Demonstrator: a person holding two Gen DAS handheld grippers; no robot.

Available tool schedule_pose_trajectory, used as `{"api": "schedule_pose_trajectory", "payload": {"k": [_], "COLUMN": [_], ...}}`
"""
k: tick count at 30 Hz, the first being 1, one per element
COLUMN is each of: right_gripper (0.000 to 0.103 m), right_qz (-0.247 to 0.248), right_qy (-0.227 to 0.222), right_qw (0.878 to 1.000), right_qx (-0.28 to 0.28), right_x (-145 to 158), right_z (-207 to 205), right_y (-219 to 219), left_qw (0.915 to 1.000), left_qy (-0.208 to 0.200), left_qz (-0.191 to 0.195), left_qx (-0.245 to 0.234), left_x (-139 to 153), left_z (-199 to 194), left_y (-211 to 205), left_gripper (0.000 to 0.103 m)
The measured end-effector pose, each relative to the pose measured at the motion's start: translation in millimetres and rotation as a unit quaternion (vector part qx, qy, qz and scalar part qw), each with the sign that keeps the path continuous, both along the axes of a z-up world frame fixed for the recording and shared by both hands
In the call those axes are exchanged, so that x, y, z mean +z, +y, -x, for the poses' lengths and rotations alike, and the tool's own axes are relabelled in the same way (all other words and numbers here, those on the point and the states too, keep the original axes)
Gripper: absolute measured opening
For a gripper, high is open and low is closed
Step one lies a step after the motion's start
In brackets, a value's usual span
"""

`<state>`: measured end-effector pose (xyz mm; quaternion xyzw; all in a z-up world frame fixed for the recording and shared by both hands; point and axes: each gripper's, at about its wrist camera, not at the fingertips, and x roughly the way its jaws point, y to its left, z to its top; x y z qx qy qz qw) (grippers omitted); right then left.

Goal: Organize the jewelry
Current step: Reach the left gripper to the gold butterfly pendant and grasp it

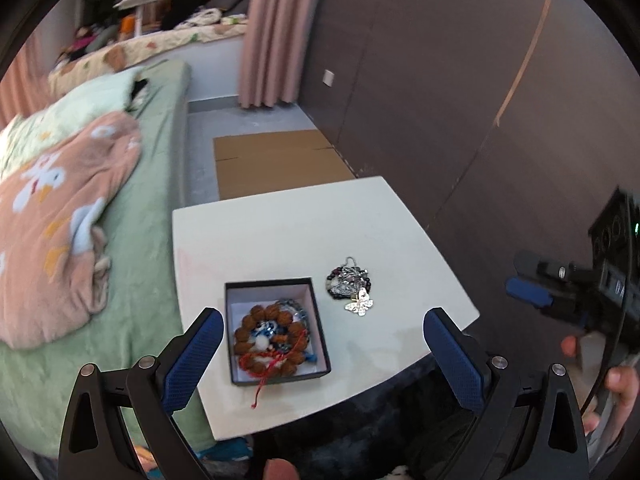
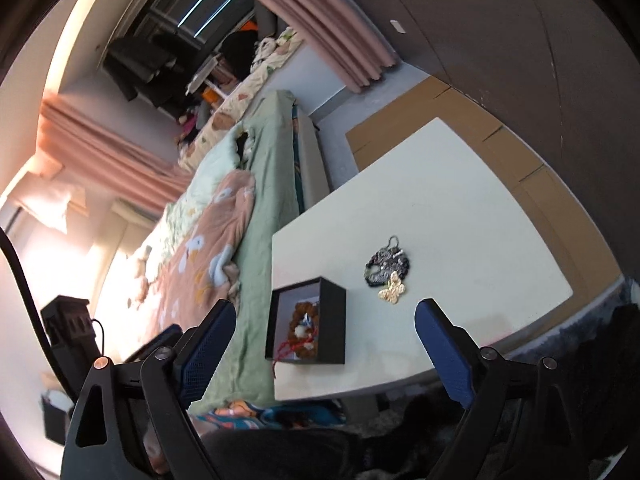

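Note:
A black box (image 1: pixel 276 283) with a white lining sits near the front left of the white table (image 1: pixel 300 232). In it lie a brown bead bracelet (image 1: pixel 268 340), a red cord and blue beads. To the right of the box on the table top is a dark pile of chains and beads (image 1: pixel 349 278) with a silver butterfly pendant (image 1: pixel 360 304). My left gripper (image 1: pixel 323 314) hangs open above the box with nothing between its fingers. My right gripper (image 2: pixel 327 303) is open and empty too, off the table's near edge, facing the box (image 2: pixel 332 320) and the pile (image 2: pixel 386 266).
A bed with a green sheet (image 1: pixel 152 208) and a pink blanket (image 1: pixel 68 216) runs along the table's left side. Flat cardboard (image 1: pixel 276 160) lies on the floor beyond the table. A dark wall (image 1: pixel 440 100) stands on the right, and a pink curtain (image 1: pixel 276 32) hangs at the back.

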<state>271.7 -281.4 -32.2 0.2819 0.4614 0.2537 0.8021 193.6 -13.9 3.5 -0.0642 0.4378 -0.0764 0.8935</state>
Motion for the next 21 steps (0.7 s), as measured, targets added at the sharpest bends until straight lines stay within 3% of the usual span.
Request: {"api": "schedule_pose_trajectory", "payload": {"k": [7, 12, 16, 18, 21], "right_gripper": [0.091, 0.091, 0.091, 0.091, 0.090], "right_qz": [0.005, -0.002, 0.004, 0.002, 0.017], "right_qy": [0.011, 0.030, 0.046, 0.054, 0.074], "right_qw": [1.000, 0.999, 0.998, 0.998, 0.997], "right_qx": [-0.010, -0.027, -0.035, -0.035, -0.033], "right_x": [-24, -55, -78, -87, -99], "right_z": [-30, -43, -48, -50, -53], "right_y": [-5, -13, -22, -25, -27], "left_qw": [0.9995, 0.9976, 0.9957, 0.9940, 0.9916], "left_qy": [0.022, 0.058, 0.077, 0.090, 0.105], "left_qz": [0.010, -0.002, -0.014, -0.019, -0.027], "left_qx": [-0.019, -0.038, -0.051, -0.060, -0.071], "left_x": [-29, -52, -72, -83, -98], "left_z": [-23, -50, -69, -76, -85], "left_y": [-16, -33, -53, -63, -78], "left_gripper": [0.098, 0.075, 0.067, 0.057, 0.056]}}
